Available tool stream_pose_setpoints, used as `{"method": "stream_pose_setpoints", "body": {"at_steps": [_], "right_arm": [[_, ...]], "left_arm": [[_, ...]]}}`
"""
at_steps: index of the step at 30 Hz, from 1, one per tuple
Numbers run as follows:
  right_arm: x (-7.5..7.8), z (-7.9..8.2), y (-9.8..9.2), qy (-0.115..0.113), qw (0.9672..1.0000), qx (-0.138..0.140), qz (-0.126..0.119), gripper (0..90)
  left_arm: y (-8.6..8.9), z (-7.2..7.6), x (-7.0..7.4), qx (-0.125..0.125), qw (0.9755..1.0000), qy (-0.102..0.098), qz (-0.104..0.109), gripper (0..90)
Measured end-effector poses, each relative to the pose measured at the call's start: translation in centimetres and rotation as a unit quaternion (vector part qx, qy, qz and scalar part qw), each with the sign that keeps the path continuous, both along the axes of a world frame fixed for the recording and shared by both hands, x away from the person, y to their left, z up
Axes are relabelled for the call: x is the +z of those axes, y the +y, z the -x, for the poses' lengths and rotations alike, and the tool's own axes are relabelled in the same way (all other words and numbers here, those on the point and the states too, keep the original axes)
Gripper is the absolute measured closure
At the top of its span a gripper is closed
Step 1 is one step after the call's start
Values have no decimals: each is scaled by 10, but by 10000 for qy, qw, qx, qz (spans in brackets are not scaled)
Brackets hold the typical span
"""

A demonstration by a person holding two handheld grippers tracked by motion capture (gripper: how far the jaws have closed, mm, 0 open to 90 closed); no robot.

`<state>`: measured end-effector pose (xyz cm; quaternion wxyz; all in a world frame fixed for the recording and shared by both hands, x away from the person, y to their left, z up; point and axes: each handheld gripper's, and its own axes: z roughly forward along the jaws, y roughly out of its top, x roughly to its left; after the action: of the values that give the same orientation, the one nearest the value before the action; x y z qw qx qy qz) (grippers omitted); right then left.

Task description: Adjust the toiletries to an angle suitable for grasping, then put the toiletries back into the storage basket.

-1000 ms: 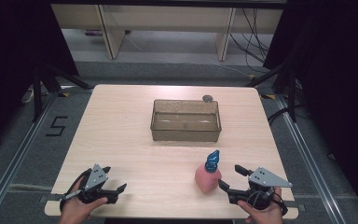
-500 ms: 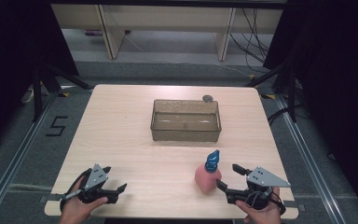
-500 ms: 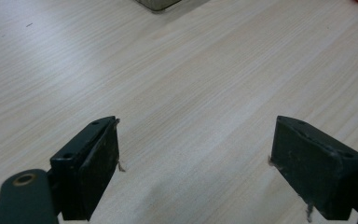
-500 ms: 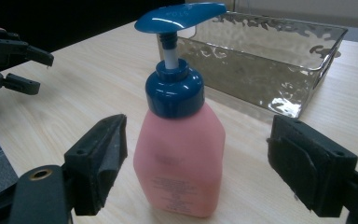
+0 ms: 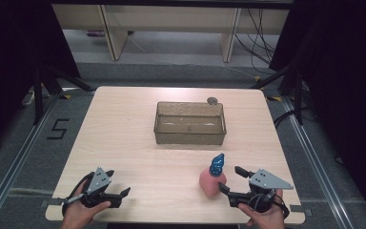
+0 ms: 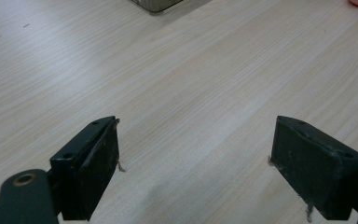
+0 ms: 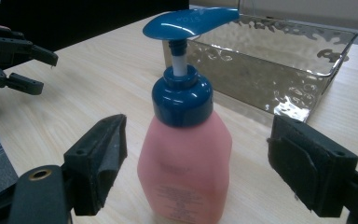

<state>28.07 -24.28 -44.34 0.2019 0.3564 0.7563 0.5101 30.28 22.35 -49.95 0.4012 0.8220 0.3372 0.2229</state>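
A pink pump bottle [image 5: 213,182] with a blue pump head stands upright on the pale wooden table [image 5: 133,138], near the front right. My right gripper [image 5: 229,180] rests on the table just right of the pink pump bottle [image 7: 183,163], open, with a visible gap between each jaw and the bottle's sides. My left gripper [image 5: 118,191] lies at the front left, open, with only bare tabletop between its jaws in the left gripper view. A clear textured bin [image 5: 190,122] stands mid-table.
A small round dark object [image 5: 212,100] lies behind the bin's far right corner. The clear bin [image 7: 279,60] rises just beyond the bottle in the right gripper view, and my left gripper [image 7: 16,58] appears there at far left. Shelving legs stand beyond the table.
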Motion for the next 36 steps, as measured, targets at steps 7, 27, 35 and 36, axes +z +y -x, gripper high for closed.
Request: {"method": "stream_pose_setpoints", "body": {"at_steps": [7,27,35,36], "right_arm": [[1,-2,4,62,10000,28,19,204],[0,-17,23,-12,9999,142,87,214],[1,-23,25,8,9998,181,57,226],[1,-25,26,16,9998,206,76,228]], "left_arm": [[-2,0,-1,53,10000,13,77,148],[0,1,0,19,10000,12,-28,148],[1,0,0,-7,10000,-34,-80,148],[1,-1,0,-61,9999,-53,-99,148]]}}
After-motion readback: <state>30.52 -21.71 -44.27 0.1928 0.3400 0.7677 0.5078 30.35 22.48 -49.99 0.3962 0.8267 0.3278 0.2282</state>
